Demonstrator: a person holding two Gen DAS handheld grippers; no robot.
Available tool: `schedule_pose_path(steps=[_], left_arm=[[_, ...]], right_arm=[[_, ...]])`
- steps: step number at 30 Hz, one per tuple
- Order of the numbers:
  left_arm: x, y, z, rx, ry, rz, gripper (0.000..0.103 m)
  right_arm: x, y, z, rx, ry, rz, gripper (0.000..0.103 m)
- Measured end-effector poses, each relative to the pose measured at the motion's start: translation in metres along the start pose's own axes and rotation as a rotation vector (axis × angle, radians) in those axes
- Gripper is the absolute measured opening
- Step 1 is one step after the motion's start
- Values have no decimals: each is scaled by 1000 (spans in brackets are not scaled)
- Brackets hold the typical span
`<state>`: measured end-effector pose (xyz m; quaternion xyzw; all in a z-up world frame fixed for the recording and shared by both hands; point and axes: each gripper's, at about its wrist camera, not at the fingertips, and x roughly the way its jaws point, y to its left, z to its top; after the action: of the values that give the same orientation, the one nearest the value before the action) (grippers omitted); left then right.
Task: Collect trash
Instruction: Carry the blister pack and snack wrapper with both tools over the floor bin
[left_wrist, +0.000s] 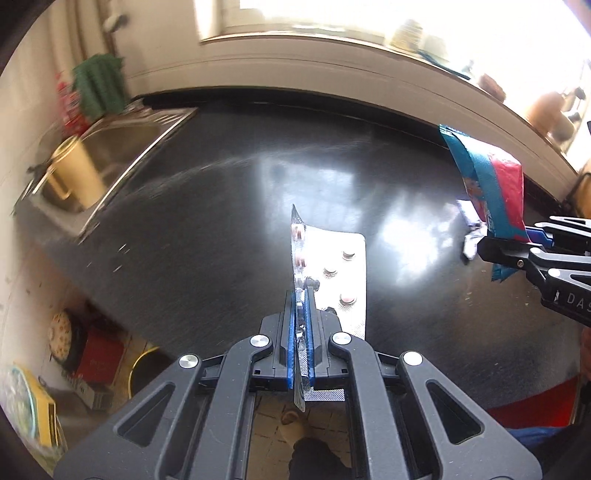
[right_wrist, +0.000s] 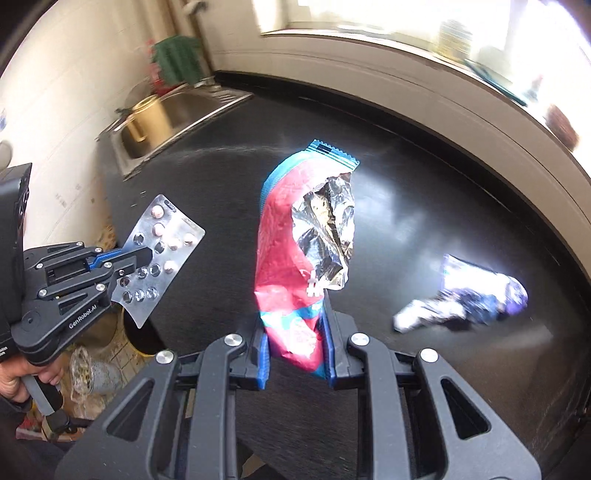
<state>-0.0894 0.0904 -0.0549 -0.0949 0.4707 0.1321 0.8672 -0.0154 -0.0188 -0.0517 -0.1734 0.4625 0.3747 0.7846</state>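
Both hands are loaded. The left gripper (left_wrist: 301, 325) is clamped on a pill sheet (left_wrist: 332, 269) that sticks out past its tips toward 12 o'clock. The right gripper (right_wrist: 295, 354) is pinched on a red snack bag (right_wrist: 291, 258), held up off the black counter (right_wrist: 424, 221), probably ready for binning. One crumpled wrapper (right_wrist: 465, 299) is left on the counter, at the right gripper's 2 o'clock.
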Motion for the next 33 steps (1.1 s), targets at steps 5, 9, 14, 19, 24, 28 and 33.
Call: schedule_pose_path(steps=[5,9,14,19,24,28,33], left_arm=[[-14,63,-39,-140,20,76,4],[-23,119,-83,-276,55,144,4],[-25,180,-138,-411,111,195,4],[-13,227,-178,-524,146,218,4],[15,252,-199,-588,166,218,4],[32,263,-210,-612,191,215,4],[42,265,-219,-634,200,215,4]], right_arm=[[31,78,15,-129,56,122,23],[53,150,18,-244,102,219,23],[93,229,14,-331,210,322,23],[137,281,11,-372,310,360,23],[180,315,12,-416,379,352,23],[207,321,15,-404,439,340,23],[218,327,12,-438,452,316,23]])
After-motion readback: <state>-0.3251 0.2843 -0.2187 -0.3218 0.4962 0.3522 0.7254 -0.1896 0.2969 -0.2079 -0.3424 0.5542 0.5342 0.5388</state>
